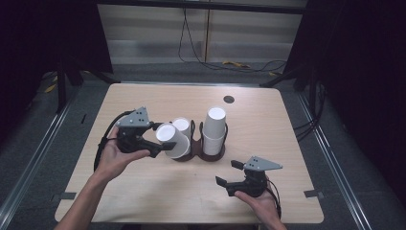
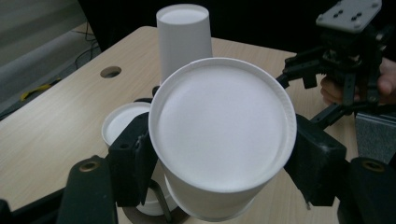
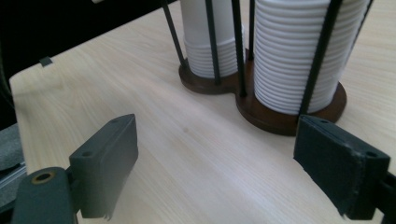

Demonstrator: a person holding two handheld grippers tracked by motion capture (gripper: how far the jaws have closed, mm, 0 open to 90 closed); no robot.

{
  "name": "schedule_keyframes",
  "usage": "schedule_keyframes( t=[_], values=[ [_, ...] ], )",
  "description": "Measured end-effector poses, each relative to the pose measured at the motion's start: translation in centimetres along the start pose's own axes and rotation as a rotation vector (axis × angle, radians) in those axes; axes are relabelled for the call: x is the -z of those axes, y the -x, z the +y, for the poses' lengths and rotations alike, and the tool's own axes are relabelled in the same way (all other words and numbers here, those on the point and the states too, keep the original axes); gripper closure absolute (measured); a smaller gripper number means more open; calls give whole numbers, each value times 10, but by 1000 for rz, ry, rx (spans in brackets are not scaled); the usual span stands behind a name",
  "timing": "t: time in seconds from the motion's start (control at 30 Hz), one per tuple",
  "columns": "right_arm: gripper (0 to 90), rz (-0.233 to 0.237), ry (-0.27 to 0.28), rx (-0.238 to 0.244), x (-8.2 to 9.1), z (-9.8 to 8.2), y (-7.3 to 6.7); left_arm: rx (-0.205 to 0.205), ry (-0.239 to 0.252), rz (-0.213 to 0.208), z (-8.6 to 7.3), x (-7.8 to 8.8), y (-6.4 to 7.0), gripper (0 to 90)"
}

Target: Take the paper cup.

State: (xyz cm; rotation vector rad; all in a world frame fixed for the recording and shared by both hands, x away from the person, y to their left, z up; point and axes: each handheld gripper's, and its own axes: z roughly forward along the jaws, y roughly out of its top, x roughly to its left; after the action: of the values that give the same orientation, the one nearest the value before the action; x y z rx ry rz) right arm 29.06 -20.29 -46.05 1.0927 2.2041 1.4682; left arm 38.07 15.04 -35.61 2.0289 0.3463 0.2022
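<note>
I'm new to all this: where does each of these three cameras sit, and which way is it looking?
High view: above the person's side, looking forward and down on the table; both forearms, left gripper and right gripper show.
Left gripper view: on the left gripper, looking along its jaws, shut on a white cup; the other hand shows beyond.
Right gripper view: on the right gripper, low over the table, facing the cup holder; its open jaws show.
Shared: all three see the two cup stacks in the holder.

Round hole (image 1: pixel 229 99) near table's (image 1: pixel 143 196) far edge; yellow cable (image 1: pixel 235 64) on floor beyond.
</note>
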Motion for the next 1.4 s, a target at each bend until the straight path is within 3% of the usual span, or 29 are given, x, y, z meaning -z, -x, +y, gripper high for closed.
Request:
schedule_keyframes(
  t=[0.3,0.43,0.47,0.63,1.07,1.13,1.3,1.4],
  values=[
    [139,32,25,39,-2,15,-10,25,-3,-29,-18,-9,3,322],
    [137,55,32,57,-9,19,-13,28,6,-56,-24,-13,4,322],
    [137,57,27,57,-11,20,-14,21,7,-46,-25,-13,5,321],
    [137,70,43,68,-17,25,-17,44,18,-79,-31,-15,6,322],
    [135,137,103,86,-29,29,-25,68,31,-131,-38,-23,11,321],
    [135,144,104,92,-30,27,-26,54,21,-130,-38,-24,13,321],
    [134,166,106,93,-34,26,-27,78,52,-165,-38,-27,14,321],
    [134,177,119,104,-36,26,-28,80,34,-185,-37,-33,18,322]
  ],
)
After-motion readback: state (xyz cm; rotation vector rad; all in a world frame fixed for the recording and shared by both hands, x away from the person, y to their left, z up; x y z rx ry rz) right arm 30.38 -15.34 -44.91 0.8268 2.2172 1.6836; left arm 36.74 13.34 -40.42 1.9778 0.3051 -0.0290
